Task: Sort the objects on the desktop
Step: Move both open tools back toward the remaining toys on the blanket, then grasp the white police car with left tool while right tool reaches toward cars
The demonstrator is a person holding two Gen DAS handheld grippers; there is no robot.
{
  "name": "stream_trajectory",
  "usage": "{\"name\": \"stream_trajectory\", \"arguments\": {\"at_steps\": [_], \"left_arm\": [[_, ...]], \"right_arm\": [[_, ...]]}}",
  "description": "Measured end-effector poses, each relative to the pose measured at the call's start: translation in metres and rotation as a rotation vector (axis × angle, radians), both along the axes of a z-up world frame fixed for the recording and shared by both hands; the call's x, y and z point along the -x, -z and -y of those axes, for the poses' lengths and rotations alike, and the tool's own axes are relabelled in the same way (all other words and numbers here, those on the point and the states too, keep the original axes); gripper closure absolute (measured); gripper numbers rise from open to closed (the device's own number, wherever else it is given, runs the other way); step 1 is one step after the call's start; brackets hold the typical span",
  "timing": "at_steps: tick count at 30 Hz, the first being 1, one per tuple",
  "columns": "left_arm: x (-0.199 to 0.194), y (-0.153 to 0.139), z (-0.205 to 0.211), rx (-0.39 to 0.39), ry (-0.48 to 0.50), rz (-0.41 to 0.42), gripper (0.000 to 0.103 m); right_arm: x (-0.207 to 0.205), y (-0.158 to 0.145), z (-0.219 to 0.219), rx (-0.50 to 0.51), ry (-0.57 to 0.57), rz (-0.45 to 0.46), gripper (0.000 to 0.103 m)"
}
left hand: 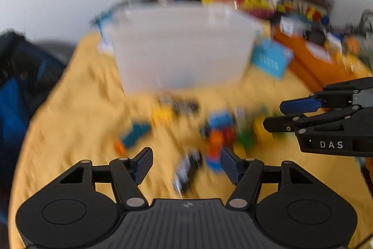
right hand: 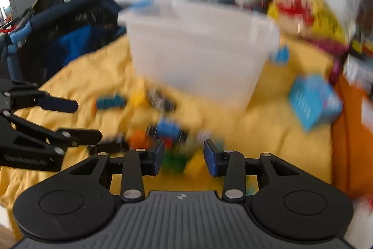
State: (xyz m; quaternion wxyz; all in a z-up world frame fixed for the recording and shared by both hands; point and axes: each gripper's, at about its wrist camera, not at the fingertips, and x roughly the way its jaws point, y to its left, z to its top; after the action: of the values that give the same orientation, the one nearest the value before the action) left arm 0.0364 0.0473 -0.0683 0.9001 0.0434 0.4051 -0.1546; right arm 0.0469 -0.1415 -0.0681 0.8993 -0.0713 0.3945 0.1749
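Toys (left hand: 216, 132) sit blurry on yellow cloth (left hand: 81, 97) before the tub (left hand: 181, 50), left gripper (left hand: 186, 163) and right gripper (right hand: 183, 155) fingers both apart, holding nothing

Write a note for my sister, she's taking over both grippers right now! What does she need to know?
Left gripper: open, holding nothing, over the toy pile.
Right gripper: open, holding nothing, close beside the left one.
Small toys: scattered in a blurry pile on the yellow cloth, in front of the clear plastic bin. A blue box lies to the bin's right.
Done: cannot tell; the bin's contents are too blurred to make out.
Left: the whole pile on the cloth still needs sorting.
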Motion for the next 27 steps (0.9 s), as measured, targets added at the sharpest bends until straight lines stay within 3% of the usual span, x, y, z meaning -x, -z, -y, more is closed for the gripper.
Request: {"name": "stream_trajectory", "arguments": {"at_steps": [2, 6, 9, 12, 16, 17, 21, 27], "left_arm": [[0.009, 0.014, 0.002, -0.022, 0.009, -0.015, 0.035], [0.006, 0.026, 0.008, -0.161, 0.03, 0.023, 0.035], [-0.005, 0.027, 0.002, -0.127, 0.031, 0.009, 0.037], [-0.014, 0.033, 0.002, -0.108, 0.035, -0.018, 0.046], [-0.026, 0.042, 0.002, -0.063, 0.067, -0.082, 0.075], [-0.027, 0.044, 0.003, -0.05, 0.069, -0.091, 0.078], [-0.023, 0.038, 0.0, -0.053, 0.061, -0.077, 0.08], [0.005, 0.029, -0.009, -0.178, 0.061, -0.035, 0.082]], "right_arm": [[0.01, 0.012, -0.001, -0.013, -0.001, -0.035, 0.062], [0.021, 0.02, -0.003, -0.003, -0.005, -0.05, 0.062], [0.024, 0.02, -0.001, 0.007, 0.003, -0.048, 0.062], [0.027, 0.02, 0.004, 0.027, 0.029, -0.032, 0.062], [0.018, 0.022, 0.016, 0.071, 0.082, -0.017, 0.062], [0.014, 0.021, 0.018, 0.071, 0.087, -0.017, 0.062], [0.006, 0.018, 0.015, 0.073, 0.059, -0.002, 0.061], [0.004, 0.028, -0.021, 0.04, -0.093, -0.039, 0.063]]}}
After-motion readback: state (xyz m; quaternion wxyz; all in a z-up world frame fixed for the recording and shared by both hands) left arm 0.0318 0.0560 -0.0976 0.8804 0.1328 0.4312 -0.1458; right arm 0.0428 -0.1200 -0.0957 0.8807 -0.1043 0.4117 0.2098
